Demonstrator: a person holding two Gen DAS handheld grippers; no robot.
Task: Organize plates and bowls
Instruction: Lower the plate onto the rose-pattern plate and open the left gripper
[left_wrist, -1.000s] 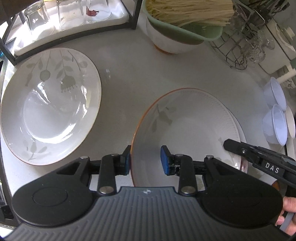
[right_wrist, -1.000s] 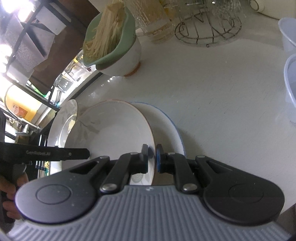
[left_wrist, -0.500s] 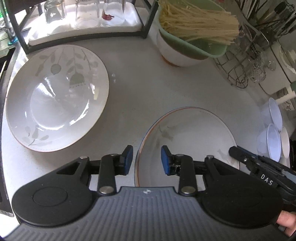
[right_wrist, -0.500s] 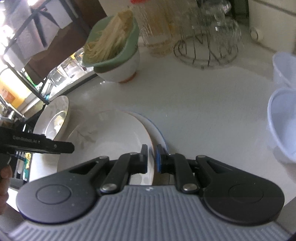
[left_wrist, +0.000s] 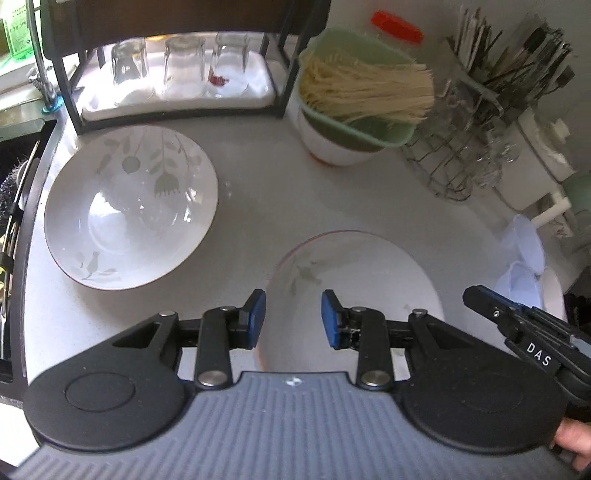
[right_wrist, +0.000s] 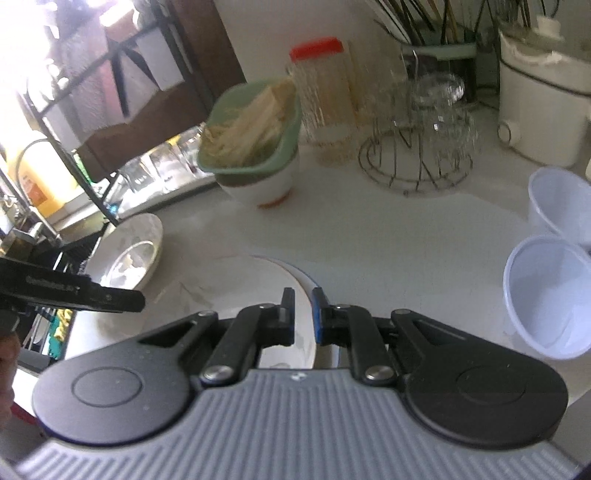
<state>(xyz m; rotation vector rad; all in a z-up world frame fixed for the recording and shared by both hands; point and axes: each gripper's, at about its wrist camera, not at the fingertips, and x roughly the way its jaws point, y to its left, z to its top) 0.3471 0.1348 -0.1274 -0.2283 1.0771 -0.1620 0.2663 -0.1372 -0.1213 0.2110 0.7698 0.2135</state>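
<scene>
Right gripper (right_wrist: 303, 314): jaws pinched on the right rim of floral plate (right_wrist: 236, 291), over a blue-rimmed plate (right_wrist: 308, 282); left gripper (left_wrist: 292, 319): jaws spread astride its left rim, pads apart from it; second floral plate (left_wrist: 131, 206) well left on counter (left_wrist: 295, 199).

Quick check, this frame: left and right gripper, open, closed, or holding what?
Left gripper: open, pads either side of the near plate's rim, not pressing.
Right gripper: shut on the near plate's rim.

A home kitchen: plates (left_wrist: 131, 206) on a white table (left_wrist: 266, 192), glasses (left_wrist: 184, 62) on a rack, noodles (left_wrist: 365, 92), a tap (left_wrist: 40, 70).
</scene>
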